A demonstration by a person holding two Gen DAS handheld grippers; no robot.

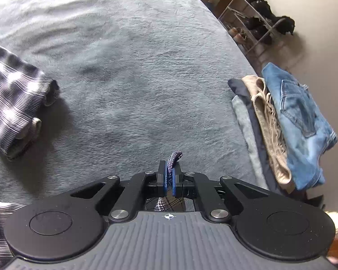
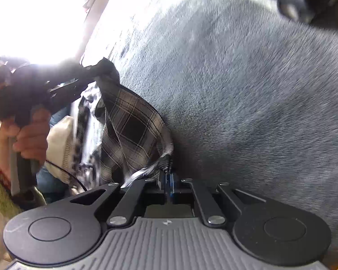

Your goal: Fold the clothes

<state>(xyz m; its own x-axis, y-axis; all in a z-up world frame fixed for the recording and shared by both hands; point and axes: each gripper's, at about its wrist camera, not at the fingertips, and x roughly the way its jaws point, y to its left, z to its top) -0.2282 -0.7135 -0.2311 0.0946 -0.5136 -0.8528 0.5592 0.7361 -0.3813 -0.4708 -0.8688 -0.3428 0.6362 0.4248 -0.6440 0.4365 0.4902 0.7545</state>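
**Clothes spread across the bed**

A blanket (image 1: 135, 67) covers the bed. A shirt (image 1: 13, 99) lies at its left side, and a stack of folded clothes (image 1: 288, 126) sits at the right edge. Beyond that edge, a shoe rack (image 1: 252, 24) stands on the floor against the wall, behind the stack.

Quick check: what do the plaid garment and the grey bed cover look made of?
Plaid garment: thin woven cloth, probably cotton or flannel, matte; it drapes in soft folds. Grey bed cover: plush fleece or velour, judging by its short brushed nap.
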